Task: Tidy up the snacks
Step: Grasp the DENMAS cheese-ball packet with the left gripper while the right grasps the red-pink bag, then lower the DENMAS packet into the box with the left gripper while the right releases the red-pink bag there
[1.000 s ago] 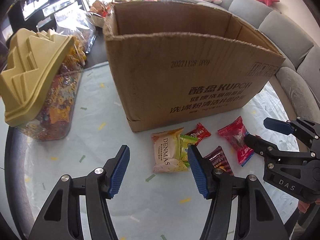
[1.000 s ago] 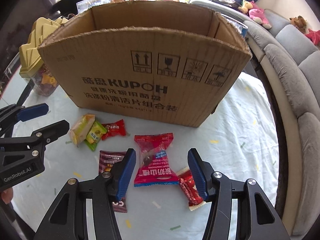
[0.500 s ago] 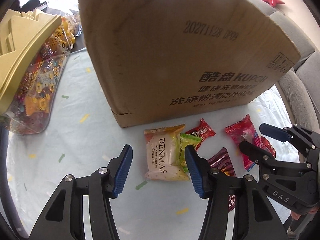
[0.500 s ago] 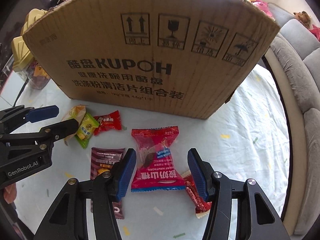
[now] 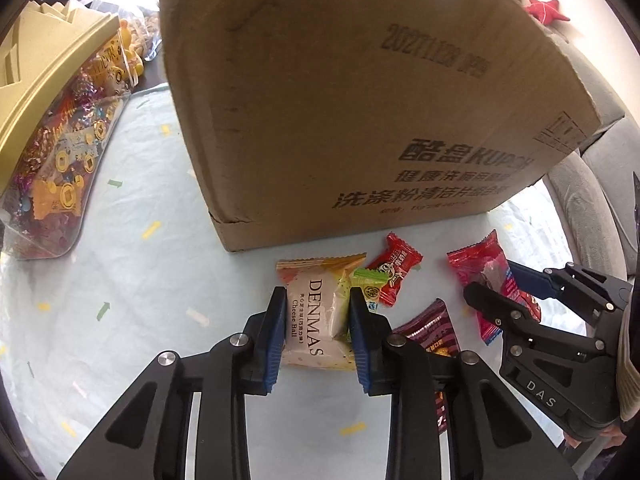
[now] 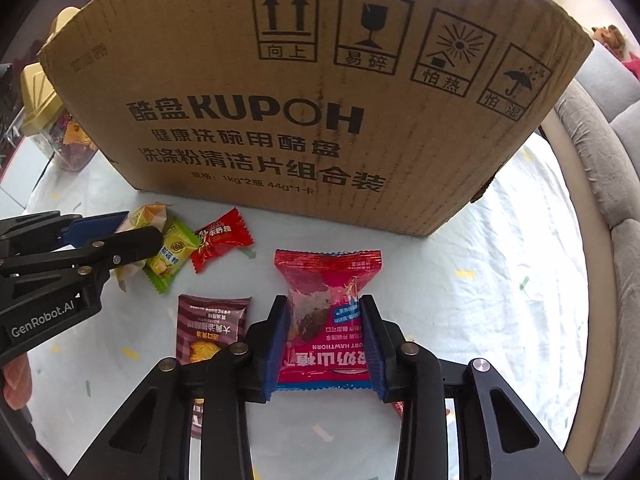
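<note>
A cream DENMAS cheese-ball packet (image 5: 320,276) lies on the pale tablecloth, and my left gripper (image 5: 318,304) is closing, its blue pads pressing the packet's two sides. A red hawthorn packet (image 6: 326,272) sits between the pads of my right gripper (image 6: 325,308), whose jaws are closing and squeeze its middle. Both grippers point steeply down, close in front of the cardboard box (image 6: 320,100). A green candy (image 6: 172,254), a small red candy (image 6: 220,240) and a maroon packet (image 6: 210,324) lie loose between the two grippers.
A clear jar with a gold lid (image 5: 52,120), full of wrapped sweets, stands left of the box. A grey sofa (image 6: 600,160) curves round the table's right edge. Part of a person's hand (image 6: 16,376) shows behind the left gripper.
Both grippers sank toward the table and drew their jaws in, the left onto the DENMAS packet and the right onto the red hawthorn packet. The box now fills the upper view.
</note>
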Demonstrator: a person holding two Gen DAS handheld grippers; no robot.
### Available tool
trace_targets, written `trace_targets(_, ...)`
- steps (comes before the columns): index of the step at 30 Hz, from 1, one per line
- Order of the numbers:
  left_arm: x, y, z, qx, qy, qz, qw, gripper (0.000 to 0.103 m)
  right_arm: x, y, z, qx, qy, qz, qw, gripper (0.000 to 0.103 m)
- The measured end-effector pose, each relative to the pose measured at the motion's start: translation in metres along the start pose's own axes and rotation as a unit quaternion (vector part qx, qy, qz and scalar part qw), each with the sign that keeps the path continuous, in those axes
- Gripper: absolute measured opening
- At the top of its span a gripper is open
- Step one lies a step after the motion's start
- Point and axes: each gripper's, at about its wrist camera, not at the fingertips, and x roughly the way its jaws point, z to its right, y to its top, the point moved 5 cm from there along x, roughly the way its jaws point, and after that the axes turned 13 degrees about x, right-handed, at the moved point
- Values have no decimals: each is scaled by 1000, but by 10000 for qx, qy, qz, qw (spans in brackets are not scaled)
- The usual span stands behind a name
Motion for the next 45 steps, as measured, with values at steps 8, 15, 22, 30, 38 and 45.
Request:
trace_targets(8,-22,-7,12,82,110,185,9997,30,-15,-6,-1,36,75,121,9999,35)
trace_targets(15,-44,-15,23,65,92,428,9990,30,-45,-13,5,64,201,363,9991,35)
trace_targets(22,-81,-15,33,133,142,804,9966,30,-87,-18,5,-1,306,783,9965,35)
trace_targets(30,-116,-7,47,271,253,1215,9919,30,-125,-7,7,5,476,1230,9913,35)
trace_targets(38,-146,7,65,457,324,1601,9855,29,-160,3,6,19,729,1643,9837,35)
trace_targets(45,-167,26,71,565,413,1825,9807,29,-179,20,4,36,897,1807,9794,35)
